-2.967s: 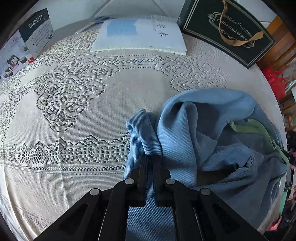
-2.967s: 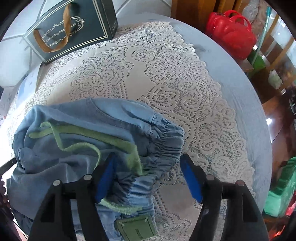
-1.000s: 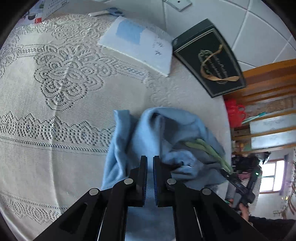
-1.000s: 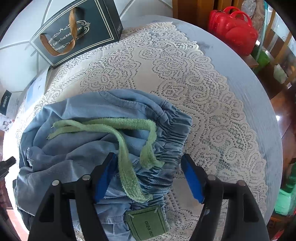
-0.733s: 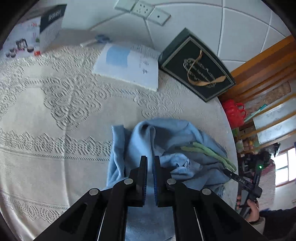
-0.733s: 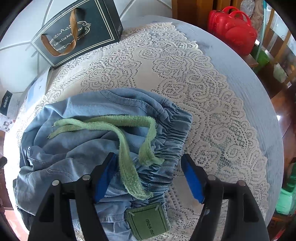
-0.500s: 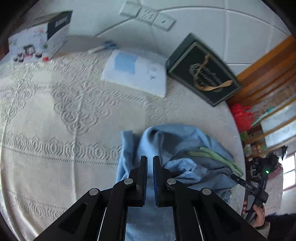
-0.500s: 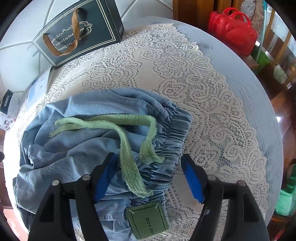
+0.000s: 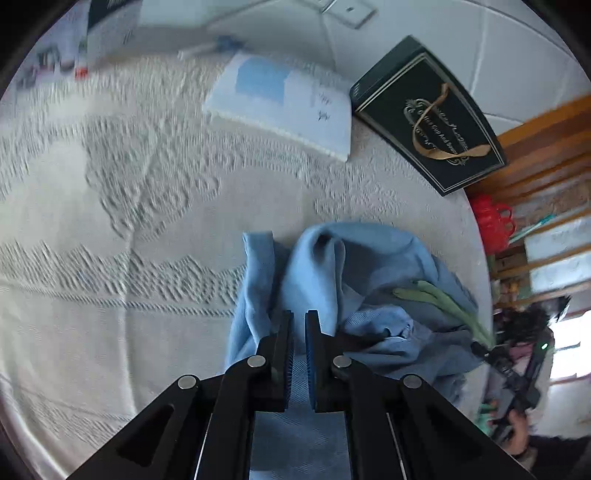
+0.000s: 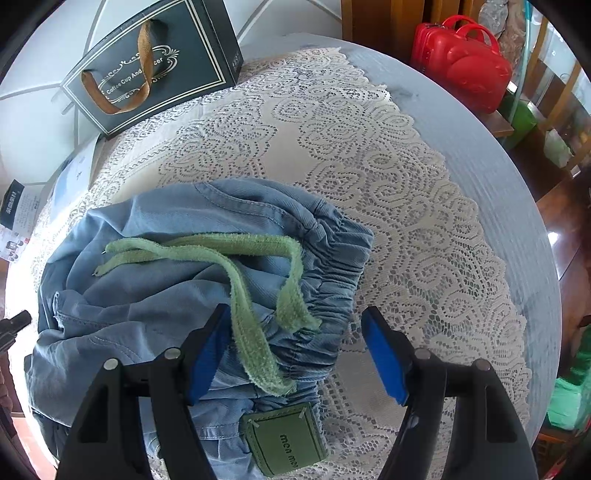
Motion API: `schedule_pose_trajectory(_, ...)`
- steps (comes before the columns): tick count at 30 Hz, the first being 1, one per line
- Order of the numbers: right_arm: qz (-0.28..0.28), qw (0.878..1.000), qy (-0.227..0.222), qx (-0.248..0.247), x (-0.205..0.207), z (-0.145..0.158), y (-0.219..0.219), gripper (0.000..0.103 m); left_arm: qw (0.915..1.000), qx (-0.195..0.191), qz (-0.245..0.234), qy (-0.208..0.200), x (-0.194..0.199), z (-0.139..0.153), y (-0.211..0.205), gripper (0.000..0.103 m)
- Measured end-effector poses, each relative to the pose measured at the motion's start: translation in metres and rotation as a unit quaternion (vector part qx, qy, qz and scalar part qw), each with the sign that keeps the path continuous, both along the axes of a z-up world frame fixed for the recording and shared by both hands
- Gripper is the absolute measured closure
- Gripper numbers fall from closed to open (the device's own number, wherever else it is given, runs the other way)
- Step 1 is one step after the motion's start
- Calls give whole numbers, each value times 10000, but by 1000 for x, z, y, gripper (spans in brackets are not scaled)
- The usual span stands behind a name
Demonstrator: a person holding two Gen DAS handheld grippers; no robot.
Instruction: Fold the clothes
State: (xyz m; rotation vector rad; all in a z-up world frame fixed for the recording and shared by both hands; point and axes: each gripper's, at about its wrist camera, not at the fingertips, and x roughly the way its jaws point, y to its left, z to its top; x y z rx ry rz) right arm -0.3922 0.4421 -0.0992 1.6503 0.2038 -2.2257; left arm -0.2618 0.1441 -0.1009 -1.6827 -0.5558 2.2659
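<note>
one blue garment, one gift bag, one notebook

Round table with white lace cloth.
Lying on the cloth: crumpled blue trousers, a dark green gift bag, a white notebook; a box at the far edge.

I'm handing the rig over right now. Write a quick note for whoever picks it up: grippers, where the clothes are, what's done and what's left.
Left gripper: shut on the blue trousers, pinching a fold.
Right gripper: open, straddling the elastic waistband, holding nothing.
The trousers lie bunched on the lace tablecloth, green drawstring loose on top.
Done: no fold yet.
Left: spread the trousers flat, then fold.
</note>
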Motion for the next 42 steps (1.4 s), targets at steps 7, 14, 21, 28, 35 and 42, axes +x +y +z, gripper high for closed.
schedule_pose_trajectory(7, 36, 10000, 25, 33, 0, -1, -3, 31, 9805, -429, -723, 1774, 38, 55, 15, 98)
schedule_pose_trajectory(14, 75, 9999, 51, 69, 0, -1, -7, 31, 9731, -891, -1344, 1643, 46, 51, 41, 97)
schedule_pose_trajectory(21, 71, 9999, 41, 70, 1, -4, -6, 31, 9787, -864, -1166, 1450, 49, 46, 32, 97)
schedule_pose_trajectory(28, 80, 9999, 42, 71, 2, -4, -6, 31, 9730, -1454, -1045, 1454, 55, 46, 36, 97)
schedule_pose_trajectory(35, 121, 9997, 200, 49, 4, 6, -9, 31, 9722, -1354, -1266, 1434, 62, 40, 44, 98)
schedule_pose_trajectory(42, 128, 9997, 221, 53, 2, 6, -7, 31, 9753, -1263, -961, 1536, 56, 40, 33, 99)
